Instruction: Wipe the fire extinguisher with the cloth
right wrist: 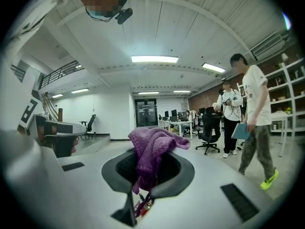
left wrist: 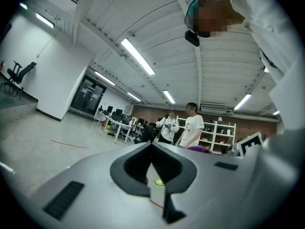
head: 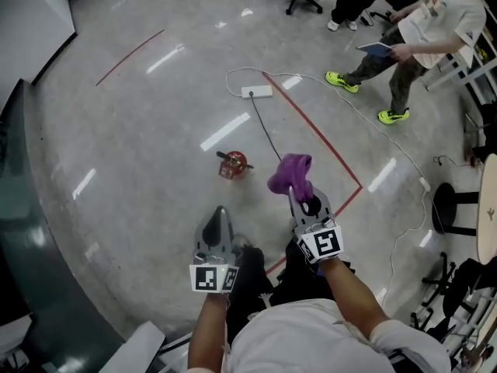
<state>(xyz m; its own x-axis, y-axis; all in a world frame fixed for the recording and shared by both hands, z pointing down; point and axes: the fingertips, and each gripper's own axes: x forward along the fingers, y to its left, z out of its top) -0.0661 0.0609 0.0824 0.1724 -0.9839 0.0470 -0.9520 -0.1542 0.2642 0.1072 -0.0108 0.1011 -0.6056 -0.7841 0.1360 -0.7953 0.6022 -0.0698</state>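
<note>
Purple cloth (head: 290,172) clamped in right gripper (head: 303,200); red fire extinguisher (head: 233,164), apparently upright on floor (head: 140,130), lies ahead-left; left gripper (head: 218,225) closed, empty.

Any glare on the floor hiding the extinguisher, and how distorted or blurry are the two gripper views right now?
Head view: glare streaks on the glossy floor, none over the extinguisher, which is small but clear. Left gripper view: heavy fisheye, dark corners, jaws soft up close. Right gripper view: same fisheye; cloth sharp, ceiling lamp bright.
</note>
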